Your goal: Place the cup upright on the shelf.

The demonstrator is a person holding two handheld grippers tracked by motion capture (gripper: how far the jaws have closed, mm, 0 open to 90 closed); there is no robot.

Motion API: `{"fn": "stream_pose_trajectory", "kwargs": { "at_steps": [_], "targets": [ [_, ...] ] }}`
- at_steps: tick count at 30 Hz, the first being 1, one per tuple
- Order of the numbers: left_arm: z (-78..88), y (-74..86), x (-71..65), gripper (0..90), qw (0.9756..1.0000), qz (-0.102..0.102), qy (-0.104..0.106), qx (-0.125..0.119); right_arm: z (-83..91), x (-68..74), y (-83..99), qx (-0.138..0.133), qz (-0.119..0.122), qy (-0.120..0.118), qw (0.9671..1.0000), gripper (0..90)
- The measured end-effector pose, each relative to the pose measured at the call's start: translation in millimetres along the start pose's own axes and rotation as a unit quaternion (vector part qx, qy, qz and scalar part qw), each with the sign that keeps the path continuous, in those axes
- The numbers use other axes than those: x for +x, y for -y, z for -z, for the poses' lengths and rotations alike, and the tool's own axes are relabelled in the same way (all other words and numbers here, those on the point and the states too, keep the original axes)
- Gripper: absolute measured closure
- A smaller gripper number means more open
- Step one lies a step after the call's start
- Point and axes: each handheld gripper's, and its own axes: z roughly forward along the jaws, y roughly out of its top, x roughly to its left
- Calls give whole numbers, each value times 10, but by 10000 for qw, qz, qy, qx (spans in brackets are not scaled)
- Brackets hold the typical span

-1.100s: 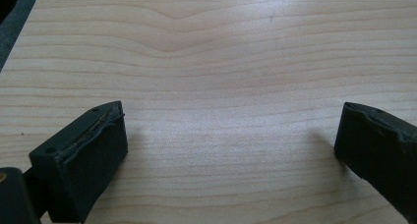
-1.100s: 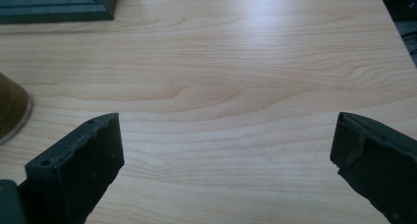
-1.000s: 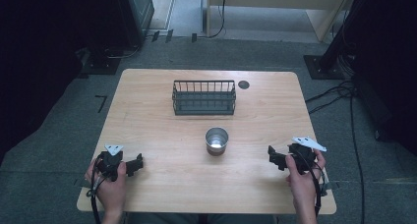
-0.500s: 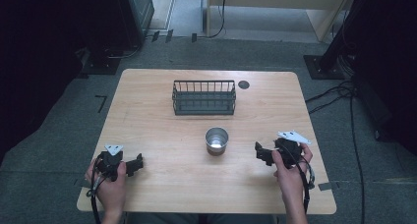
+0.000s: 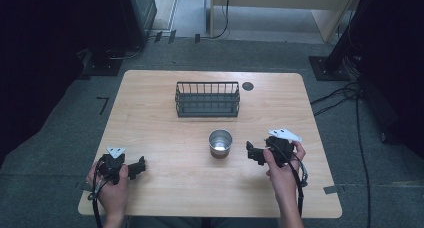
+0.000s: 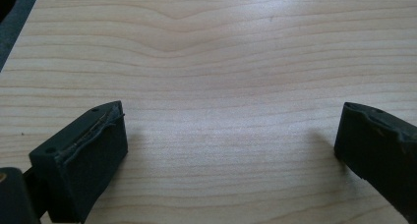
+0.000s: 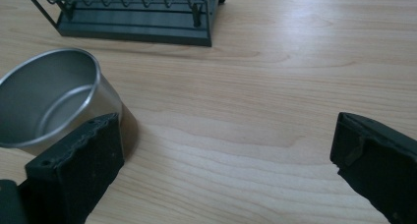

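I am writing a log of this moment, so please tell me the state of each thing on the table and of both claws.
Metal cup: upright, empty, free, beside the right claw.
Wire basket: upright, empty.
Left claw: open, holding nothing, over bare table.
Right claw: open, holding nothing, close to the cup.

The right tongs (image 5: 254,153) slide in from the 3 o'clock edge of the counter (image 5: 165,138), closing on the steel cup (image 5: 220,143), now just beside it at its 3 o'clock, jaws spread wide.

In the right gripper view, the picture's edges crop the metal cup (image 7: 49,103) and wire rack (image 7: 133,13).
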Motion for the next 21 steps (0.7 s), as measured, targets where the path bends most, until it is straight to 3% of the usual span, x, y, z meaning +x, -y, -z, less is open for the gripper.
{"fn": "stream_pose_trajectory", "kwargs": {
  "at_steps": [10, 21],
  "targets": [
    [-1, 0, -1, 0, 10000, 6, 0, -5, 18, 299, -162, -111, 192, -308, 9993, 0],
    [-1, 0, -1, 0, 10000, 5, 0, -5, -138, 617, -183, 7, 338, -571, 9978, 0]
  ]
}}
